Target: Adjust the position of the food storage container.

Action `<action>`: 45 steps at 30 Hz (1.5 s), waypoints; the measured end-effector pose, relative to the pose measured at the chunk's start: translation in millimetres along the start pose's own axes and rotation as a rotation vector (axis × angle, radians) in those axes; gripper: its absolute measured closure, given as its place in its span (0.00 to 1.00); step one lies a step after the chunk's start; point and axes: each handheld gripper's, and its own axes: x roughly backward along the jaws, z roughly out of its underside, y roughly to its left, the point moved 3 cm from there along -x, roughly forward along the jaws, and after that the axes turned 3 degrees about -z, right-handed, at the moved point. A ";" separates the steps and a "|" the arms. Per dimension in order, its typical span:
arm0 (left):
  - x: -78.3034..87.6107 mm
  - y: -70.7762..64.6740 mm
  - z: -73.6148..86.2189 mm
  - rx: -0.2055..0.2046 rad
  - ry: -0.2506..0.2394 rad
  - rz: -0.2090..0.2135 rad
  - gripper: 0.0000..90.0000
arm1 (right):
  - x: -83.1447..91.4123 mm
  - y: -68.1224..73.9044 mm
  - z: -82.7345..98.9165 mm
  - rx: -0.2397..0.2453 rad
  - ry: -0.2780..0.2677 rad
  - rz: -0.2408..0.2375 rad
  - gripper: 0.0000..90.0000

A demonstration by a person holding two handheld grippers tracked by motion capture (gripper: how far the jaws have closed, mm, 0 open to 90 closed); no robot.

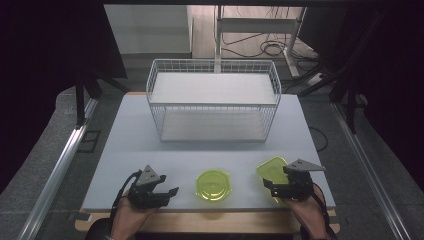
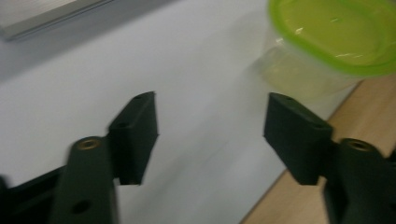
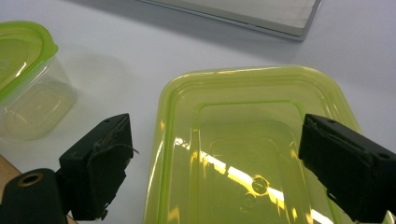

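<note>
Grippers sit at the near edge of our white table [image 1: 200, 150]: our left gripper [image 1: 161, 194] hangs released with nothing between its jaws, and our right gripper [image 1: 276, 189] is spread wide over the rectangular green-lidded container [image 3: 243, 154], jaws either side of the lid without pressing it. Between them stands the round green-lidded container [image 1: 213, 185]. Farther back stands the white wire basket [image 1: 213, 100].

The high view was dim with dark edges; glare streaked the rectangular lid [image 3: 243, 154], and the left gripper view was blurred.
</note>
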 end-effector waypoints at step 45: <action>-72.8 -121.3 -73.2 -0.148 0.025 0.218 1.00 | 0.2 0.8 -1.5 0.026 -0.006 0.025 0.13</action>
